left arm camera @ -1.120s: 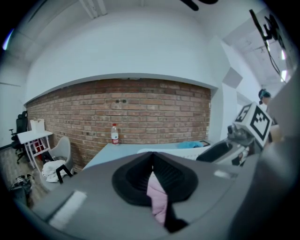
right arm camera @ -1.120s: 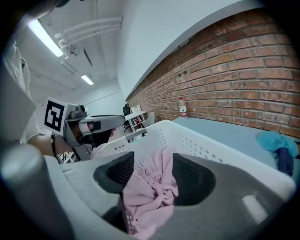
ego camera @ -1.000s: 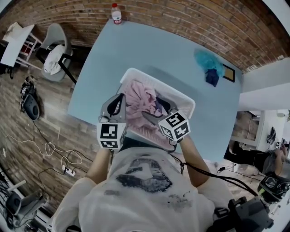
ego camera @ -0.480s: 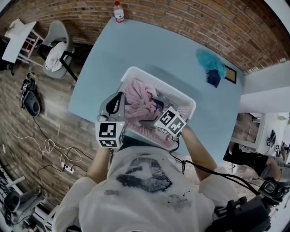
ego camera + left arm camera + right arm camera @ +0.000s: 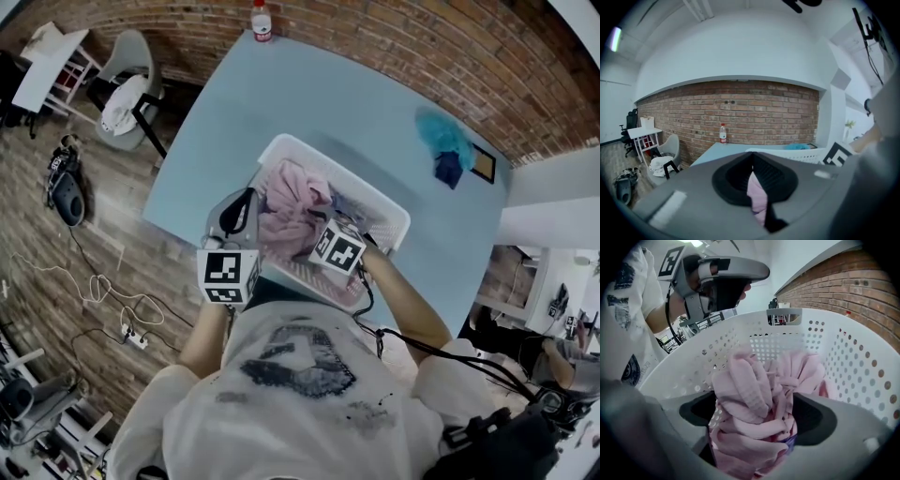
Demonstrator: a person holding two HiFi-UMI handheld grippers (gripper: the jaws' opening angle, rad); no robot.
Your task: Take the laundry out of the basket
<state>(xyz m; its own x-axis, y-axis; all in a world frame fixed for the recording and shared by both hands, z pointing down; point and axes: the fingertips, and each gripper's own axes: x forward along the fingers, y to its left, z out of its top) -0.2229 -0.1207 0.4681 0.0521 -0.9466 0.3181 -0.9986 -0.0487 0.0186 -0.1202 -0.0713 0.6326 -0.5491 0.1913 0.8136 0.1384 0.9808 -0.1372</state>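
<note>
frankly, the bottle (image 5: 262,19) beyond the basket (image 5: 862,357) bears an unreadable red label.

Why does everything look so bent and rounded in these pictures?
Head view: the wide lens bows the blue table's straight edges. Left gripper view: the brick wall arches like a dome, corners go black. Right gripper view: the basket rim bends, the pink laundry looks evenly lit, without glare.

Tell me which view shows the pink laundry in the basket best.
The right gripper view: the pink laundry fills the middle, folds clear, inside the white basket. The head view shows it small from above. The left gripper view shows only a pink strip pinched in the left gripper.
</note>
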